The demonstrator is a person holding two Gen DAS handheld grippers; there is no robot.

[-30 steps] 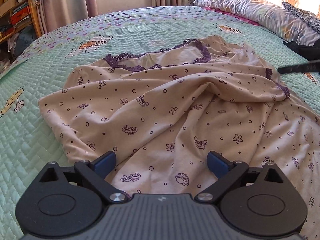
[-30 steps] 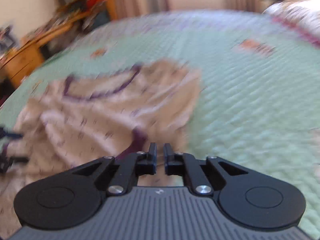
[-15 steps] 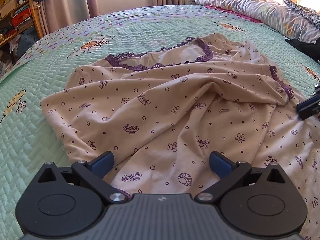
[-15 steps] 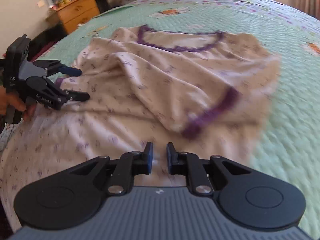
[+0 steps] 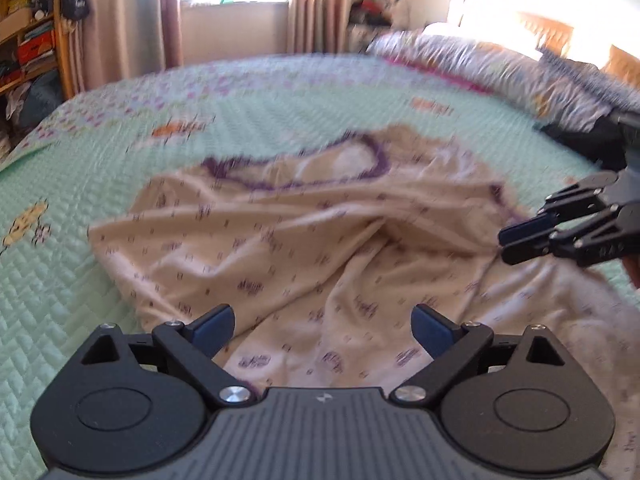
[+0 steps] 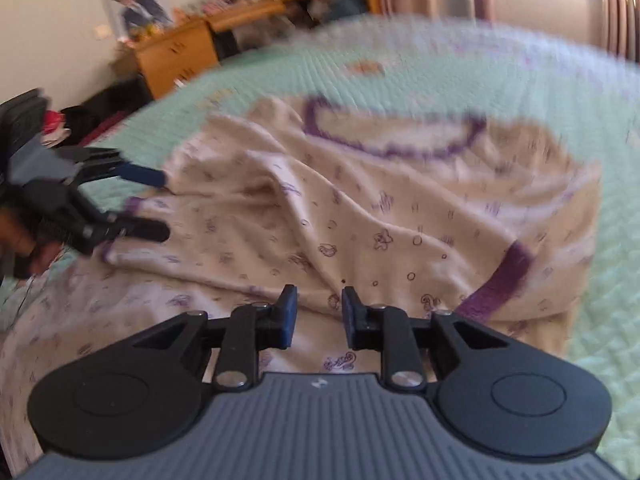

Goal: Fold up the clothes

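A beige nightdress (image 5: 304, 240) with small purple prints and purple lace trim lies rumpled on the bed; it also shows in the right wrist view (image 6: 360, 216). My left gripper (image 5: 322, 322) is wide open and empty, just above the dress's near hem; from the right wrist view it (image 6: 156, 206) sits at the dress's left edge. My right gripper (image 6: 318, 312) has its jaws a little apart, empty, low over the cloth near the purple sleeve band (image 6: 504, 272). From the left wrist view it (image 5: 510, 244) is at the dress's right side.
The dress rests on a green quilted bedspread (image 5: 52, 280). Pillows (image 5: 500, 68) lie at the head of the bed on the right. A bookshelf (image 5: 28, 40) and curtains stand beyond the bed. A wooden desk (image 6: 180, 56) stands by the wall.
My right gripper has opened slightly and moved in lower over the dress. My left gripper has lifted and tipped up a little, staying wide open. Both views are motion blurred.
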